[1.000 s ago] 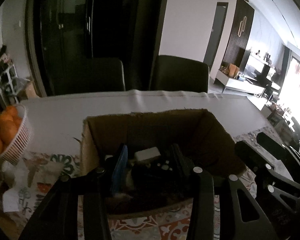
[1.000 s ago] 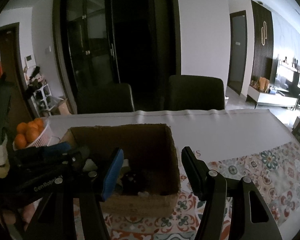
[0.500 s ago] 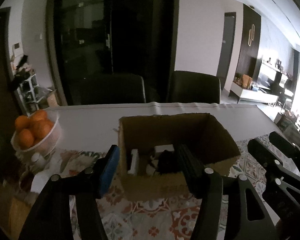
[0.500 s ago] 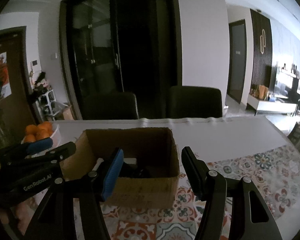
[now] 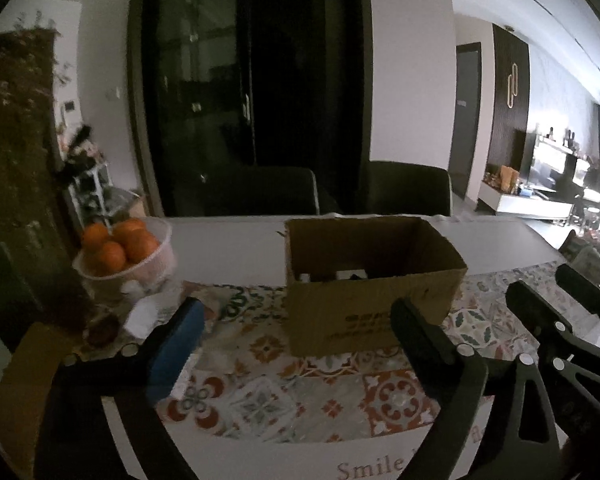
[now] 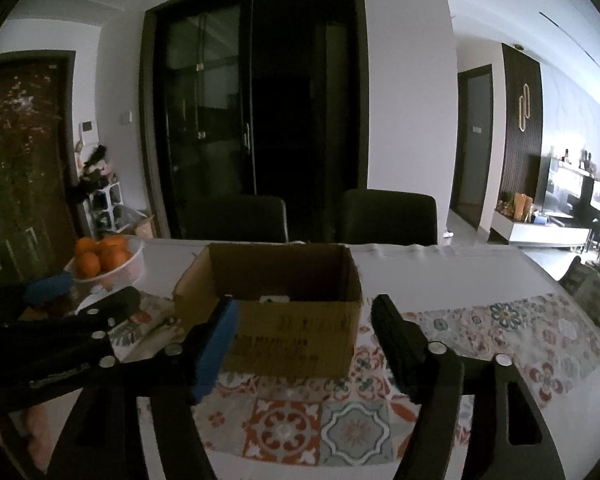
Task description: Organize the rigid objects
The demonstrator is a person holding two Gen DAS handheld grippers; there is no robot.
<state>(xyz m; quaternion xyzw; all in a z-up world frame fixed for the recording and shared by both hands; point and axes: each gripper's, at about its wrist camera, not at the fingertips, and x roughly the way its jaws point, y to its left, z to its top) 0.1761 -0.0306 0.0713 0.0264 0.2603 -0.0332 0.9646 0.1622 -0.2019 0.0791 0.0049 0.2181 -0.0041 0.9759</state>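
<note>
An open cardboard box (image 5: 340, 308) (image 6: 292, 340) stands on the patterned tablecloth, with a white item (image 6: 274, 299) and dark items (image 5: 352, 276) just showing over its near wall. My left gripper (image 5: 296, 316) is held back from the box, short of its near wall. Its jaws are opening wide and nothing is between them. My right gripper (image 6: 305, 312) is also short of the box and empty, its jaws opening. Each gripper shows in the other's view: the left gripper (image 6: 80, 320) at the left, the right gripper (image 5: 560, 300) at the right.
A white bowl of oranges (image 5: 124, 256) (image 6: 104, 260) stands left of the box, with crumpled white paper (image 5: 140, 312) in front of it. Two dark chairs (image 5: 268, 190) (image 5: 408, 188) stand behind the table. The tiled-pattern cloth (image 5: 260, 392) covers the near table.
Both grippers drew back from the box and rose a little. The left jaws, nearly shut inside the box before, came out and spread wide. The right jaws widened slightly.
</note>
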